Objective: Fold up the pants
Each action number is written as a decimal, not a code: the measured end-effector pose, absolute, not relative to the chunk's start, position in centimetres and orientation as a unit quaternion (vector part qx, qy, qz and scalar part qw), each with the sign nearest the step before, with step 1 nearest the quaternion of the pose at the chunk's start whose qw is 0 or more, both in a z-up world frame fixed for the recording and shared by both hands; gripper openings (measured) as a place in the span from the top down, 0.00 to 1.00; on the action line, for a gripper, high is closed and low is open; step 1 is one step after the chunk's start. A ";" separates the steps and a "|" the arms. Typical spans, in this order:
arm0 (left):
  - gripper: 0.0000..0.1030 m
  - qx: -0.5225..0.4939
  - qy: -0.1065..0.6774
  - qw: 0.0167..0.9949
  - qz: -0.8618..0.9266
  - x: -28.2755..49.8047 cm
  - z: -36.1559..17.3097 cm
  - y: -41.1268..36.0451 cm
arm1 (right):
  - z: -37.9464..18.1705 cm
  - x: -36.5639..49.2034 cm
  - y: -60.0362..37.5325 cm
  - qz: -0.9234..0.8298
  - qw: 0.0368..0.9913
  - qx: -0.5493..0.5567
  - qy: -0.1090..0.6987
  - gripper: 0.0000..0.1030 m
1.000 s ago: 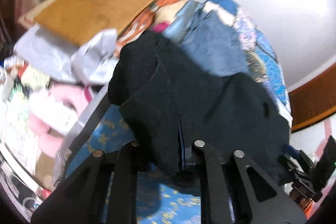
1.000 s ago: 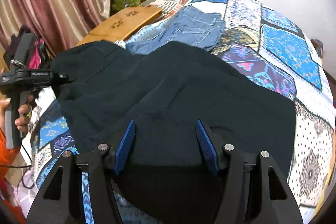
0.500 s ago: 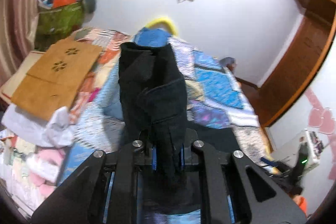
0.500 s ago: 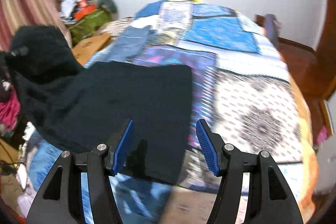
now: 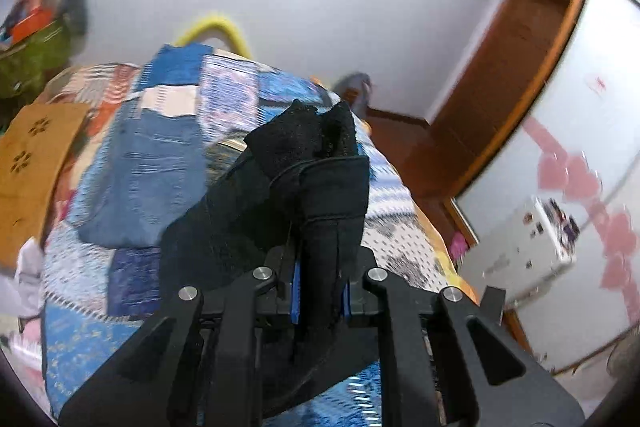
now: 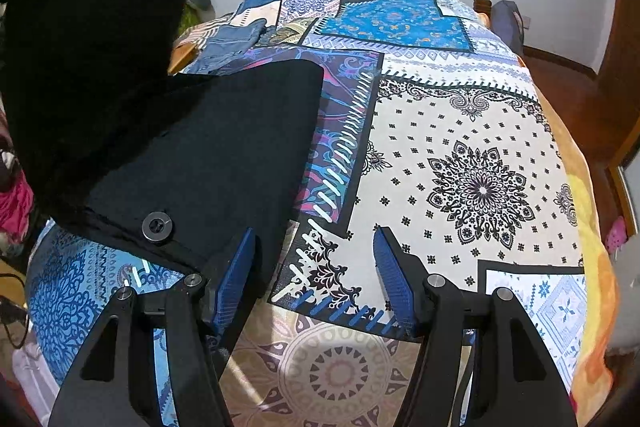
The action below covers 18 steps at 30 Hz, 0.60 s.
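The black pants lie on the left half of the patterned bedspread, a round black button showing at the near edge. One end of them is lifted high at the upper left. In the left wrist view my left gripper is shut on a bunch of that black cloth, which stands up between the blue pads and trails down to the bed. My right gripper stands open just above the bed, its left pad at the pants' right edge, with nothing between the pads.
Folded blue jeans lie further back on the bed. An orange board and piled clutter sit off the bed's left side. A wooden door frame stands to the right. The bedspread's right half shows bare pattern.
My left gripper has risen and swung right, pulling the gripped black cloth up off the bed. My right gripper has slid right off the pants, so their right edge now lies at its left pad.
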<state>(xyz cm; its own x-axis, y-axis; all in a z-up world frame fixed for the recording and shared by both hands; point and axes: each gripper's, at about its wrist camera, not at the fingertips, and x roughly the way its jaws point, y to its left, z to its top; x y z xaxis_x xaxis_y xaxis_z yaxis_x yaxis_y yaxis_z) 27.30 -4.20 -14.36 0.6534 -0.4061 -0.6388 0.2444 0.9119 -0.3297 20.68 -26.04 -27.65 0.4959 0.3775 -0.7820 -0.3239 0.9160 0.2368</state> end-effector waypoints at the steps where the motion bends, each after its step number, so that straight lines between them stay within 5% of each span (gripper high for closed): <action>1: 0.87 -0.096 0.383 0.899 -0.190 27.3 -14.9 -5.6 | -27.7 20.7 -26.1 0.204 0.864 0.033 0.459 0.44; 14: 0.82 0.055 0.505 0.835 -0.211 26.1 -25.8 -16.0 | -27.4 19.6 -27.0 0.213 0.861 0.049 0.458 0.44; 18: 0.39 0.065 0.495 0.839 -0.215 25.4 -24.8 -16.2 | -27.2 19.2 -27.3 0.213 0.859 0.063 0.461 0.44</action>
<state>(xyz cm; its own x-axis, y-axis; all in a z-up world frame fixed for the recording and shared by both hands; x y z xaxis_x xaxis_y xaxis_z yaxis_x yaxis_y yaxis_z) 25.43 -16.17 -24.77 0.4178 -0.2963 -0.8589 0.4241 0.8996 -0.1040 19.18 -27.30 -27.18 0.4846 0.4233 -0.7655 -0.3072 0.9017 0.3042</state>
